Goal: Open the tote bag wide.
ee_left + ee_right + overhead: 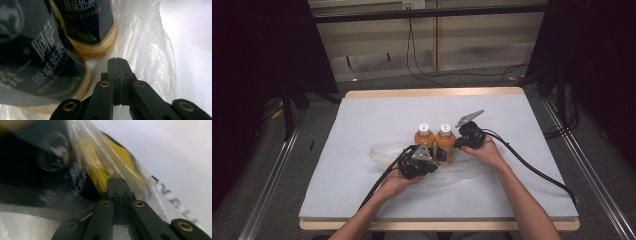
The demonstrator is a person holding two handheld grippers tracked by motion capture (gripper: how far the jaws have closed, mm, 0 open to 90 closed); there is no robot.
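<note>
Two orange milk-tea bottles with white caps, the left bottle [424,139] and the right bottle [445,140], stand side by side on a crumpled clear plastic bag [384,150] at the table's middle. My left gripper [431,156] lies low at the front left of the bottles, jaws shut. In the left gripper view the shut left gripper [116,60] sits against the bag film [147,50], below two dark labels [85,25]. My right gripper [456,144] presses in at the right bottle's side. The shut right gripper [116,180] meets film [82,142] over a label [37,170]. Whether either gripper pinches film I cannot tell.
A pale grey mat [362,120] covers the wooden table. Black cables [532,167] trail from both grippers toward the front edge. Dark stands and floor cables lie beyond the table's far side.
</note>
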